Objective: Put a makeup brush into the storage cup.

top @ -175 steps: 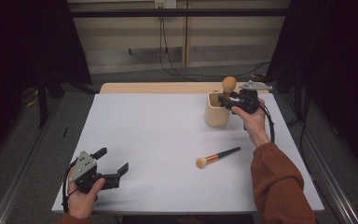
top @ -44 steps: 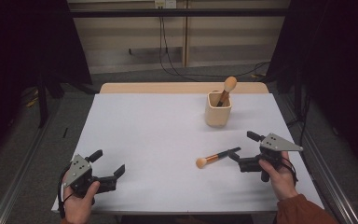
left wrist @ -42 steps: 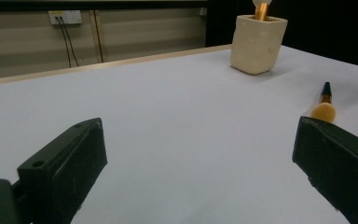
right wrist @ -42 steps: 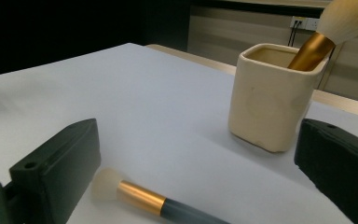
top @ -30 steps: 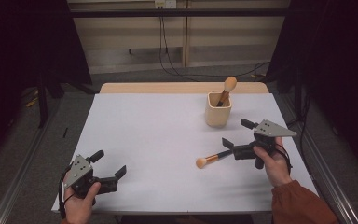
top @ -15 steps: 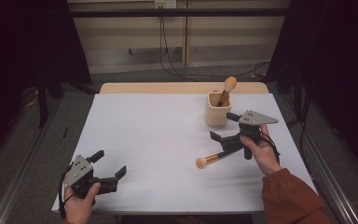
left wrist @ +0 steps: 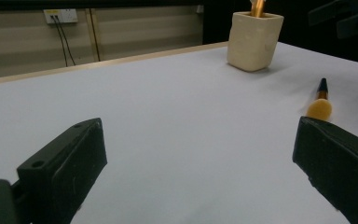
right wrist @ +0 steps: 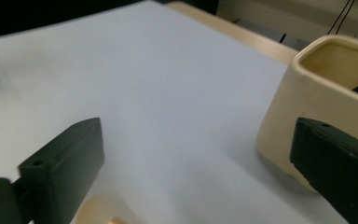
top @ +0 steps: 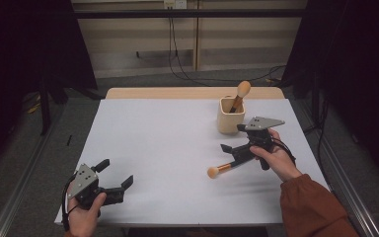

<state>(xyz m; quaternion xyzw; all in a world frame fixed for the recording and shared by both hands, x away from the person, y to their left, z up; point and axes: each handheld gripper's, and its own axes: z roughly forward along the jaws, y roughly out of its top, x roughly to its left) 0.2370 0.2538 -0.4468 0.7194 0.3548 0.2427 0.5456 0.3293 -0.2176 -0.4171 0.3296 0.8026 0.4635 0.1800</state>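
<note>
**Brush lies under your right tongs**

While your left tongs (top: 112, 178) idle wide open and empty at the desk's near-left corner, the right tongs (top: 233, 146), open and empty, hover over the brush (top: 227, 166), its handle pointing toward the cup (top: 230, 115).

The left claw (top: 114, 177) sits low at the near left, held in the person's left hand (top: 85, 213), its jaws spread wide and pointing right and slightly away. The right claw (top: 232, 139) is raised further out on the right, gripped by the right hand (top: 275, 159), with a rust-coloured sleeve (top: 316, 210) trailing back to the near edge. Its jaws also stand wide apart, aimed left.
</note>
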